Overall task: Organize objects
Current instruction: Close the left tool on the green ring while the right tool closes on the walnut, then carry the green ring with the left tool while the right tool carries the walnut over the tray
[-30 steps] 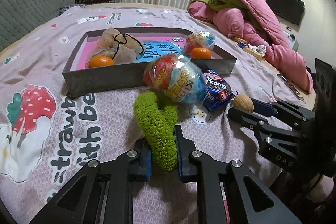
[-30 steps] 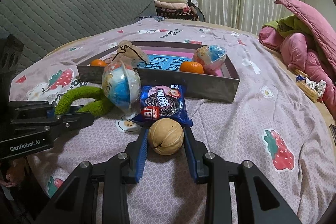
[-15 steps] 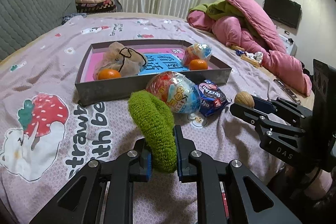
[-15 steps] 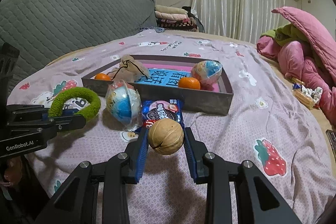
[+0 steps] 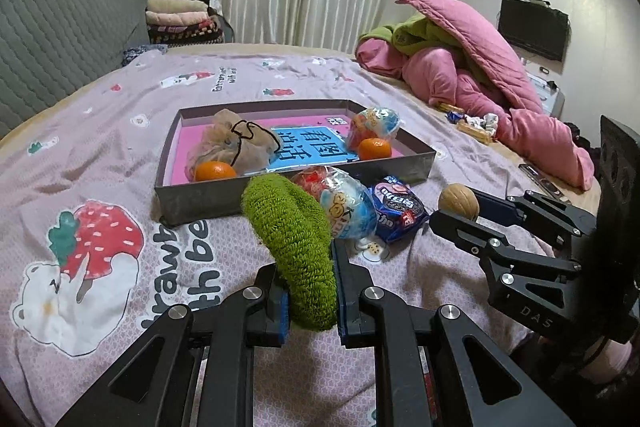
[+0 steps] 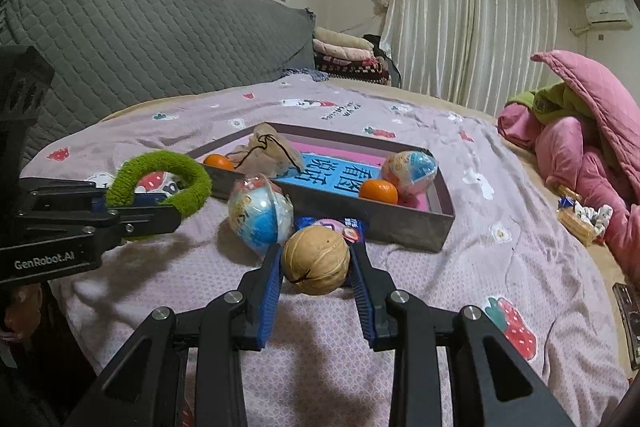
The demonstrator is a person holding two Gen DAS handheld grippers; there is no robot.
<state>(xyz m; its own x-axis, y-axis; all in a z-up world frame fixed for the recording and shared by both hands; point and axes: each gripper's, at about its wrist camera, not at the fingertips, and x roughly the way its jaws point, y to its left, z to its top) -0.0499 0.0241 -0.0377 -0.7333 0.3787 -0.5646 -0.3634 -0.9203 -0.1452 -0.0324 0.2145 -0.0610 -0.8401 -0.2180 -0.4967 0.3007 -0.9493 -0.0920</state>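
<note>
Left wrist view: left gripper (image 5: 310,283) clenched on green woven ring (image 5: 292,235), held above the bedspread (image 5: 100,155), near side of grey tray (image 5: 280,195). Right gripper (image 6: 316,267) clamps walnut (image 6: 315,259), lifted clear of the cover. Wrapped toy ball (image 6: 260,213) and cookie packet (image 5: 394,209) lie just before the tray. Tray holds two tangerines, a pouch, another wrapped ball.

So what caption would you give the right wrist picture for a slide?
Right gripper holds a walnut above the bedspread, facing the grey tray; left gripper holds a green ring.
</note>
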